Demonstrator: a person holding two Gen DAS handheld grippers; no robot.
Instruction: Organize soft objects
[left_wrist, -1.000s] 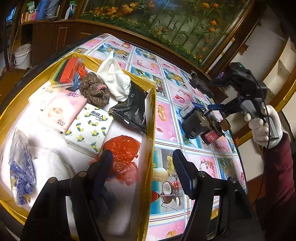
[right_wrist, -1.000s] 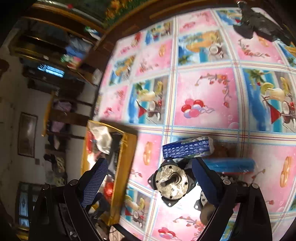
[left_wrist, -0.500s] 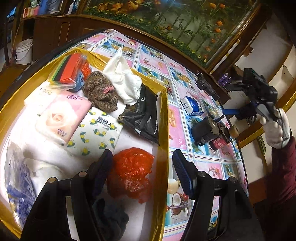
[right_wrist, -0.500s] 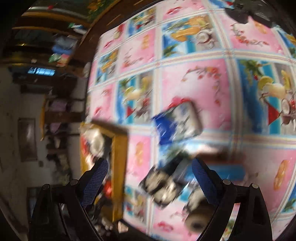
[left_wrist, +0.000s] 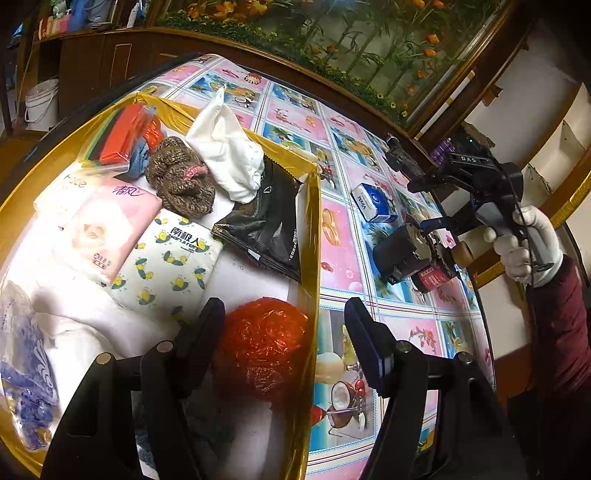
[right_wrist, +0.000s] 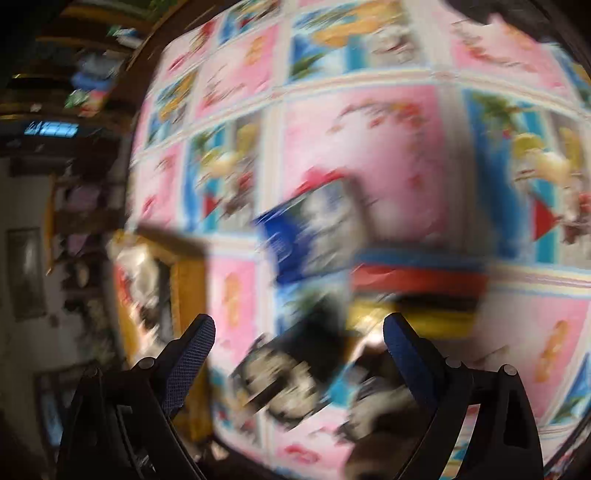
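While both my left hand-held gripper (left_wrist: 284, 332) and right hand-held gripper (right_wrist: 299, 354) gape empty, the tissue pack (left_wrist: 373, 203) on the table (left_wrist: 340, 251) probably needs grasping next for the box (left_wrist: 314, 236).

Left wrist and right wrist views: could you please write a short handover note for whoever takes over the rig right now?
Left gripper: open, empty, over the gold box near the red plastic bag.
Right gripper: open, empty; its view is blurred.
Done: tissue packs, knitted item, white cloth and black pouch lie in the box.
Left: blue tissue pack lies on the table beside the motor parts.
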